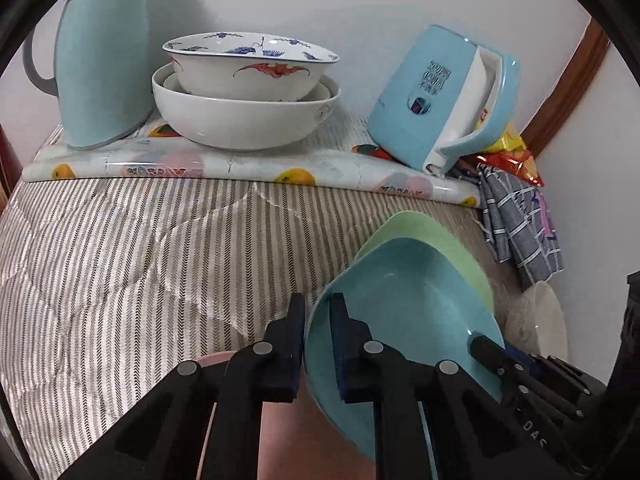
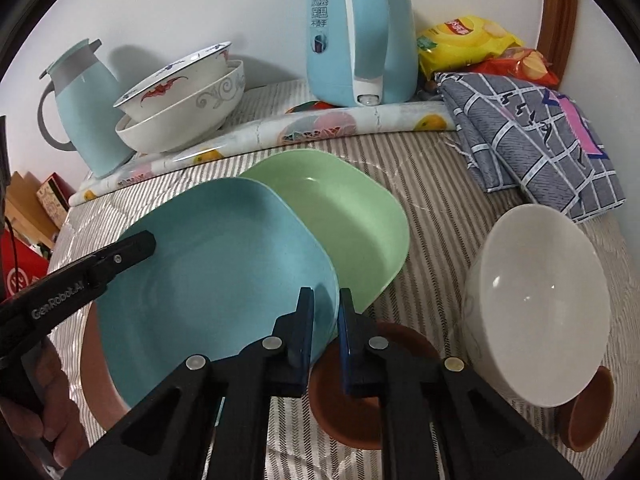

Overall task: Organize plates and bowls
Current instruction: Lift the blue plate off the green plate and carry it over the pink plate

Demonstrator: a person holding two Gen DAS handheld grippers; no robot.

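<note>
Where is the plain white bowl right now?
In the right wrist view, the white bowl sits tilted at the right, over a small brown dish, below the checked cloth, right of the green plate.

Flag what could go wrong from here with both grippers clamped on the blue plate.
1. The left gripper and right gripper pinch only thin edges of the blue plate; uneven lifting could let it slip.
2. The blue plate overlaps the green plate, so lifting may drag it.
3. The white bowl sits tilted close by the right gripper and could be knocked.
</note>
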